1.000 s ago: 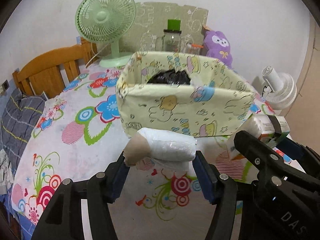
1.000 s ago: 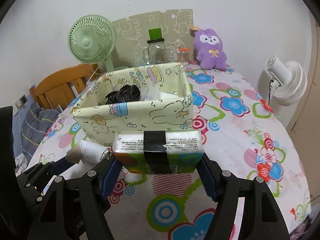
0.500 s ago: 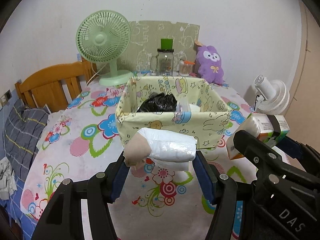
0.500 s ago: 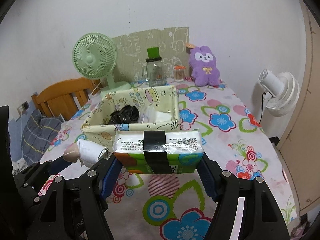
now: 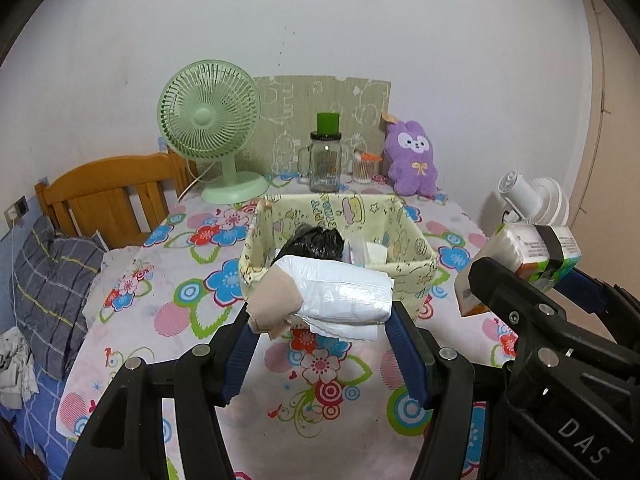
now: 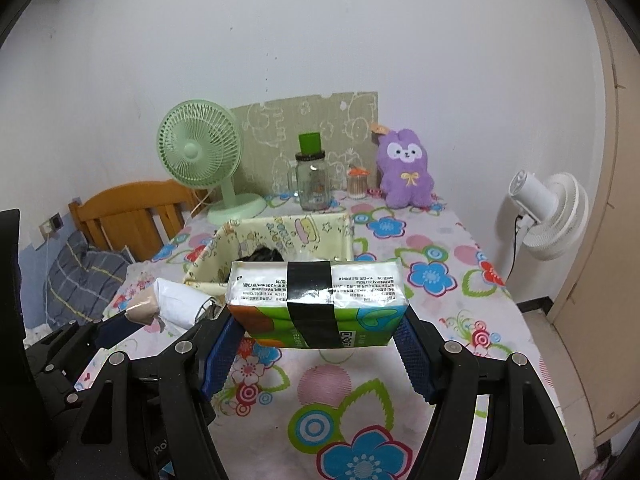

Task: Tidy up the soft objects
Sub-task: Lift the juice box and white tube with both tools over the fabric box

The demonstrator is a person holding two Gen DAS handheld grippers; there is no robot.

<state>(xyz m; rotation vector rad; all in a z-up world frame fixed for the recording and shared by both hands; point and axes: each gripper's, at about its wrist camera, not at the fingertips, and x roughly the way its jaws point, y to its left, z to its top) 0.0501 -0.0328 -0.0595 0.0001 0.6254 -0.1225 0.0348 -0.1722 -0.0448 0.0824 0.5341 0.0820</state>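
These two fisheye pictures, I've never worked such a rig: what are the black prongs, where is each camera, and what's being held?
No robot arm here: a person carries a hand-held gripper in each hand, and a camera on each looks along its two prongs. The left view shows the left gripper clamped on a white roll. The right view shows the right gripper clamped on a tissue pack. Both are held above a flowered table, in front of a fabric bin already holding a black bag. Behind stand a green fan, jar and purple plush.
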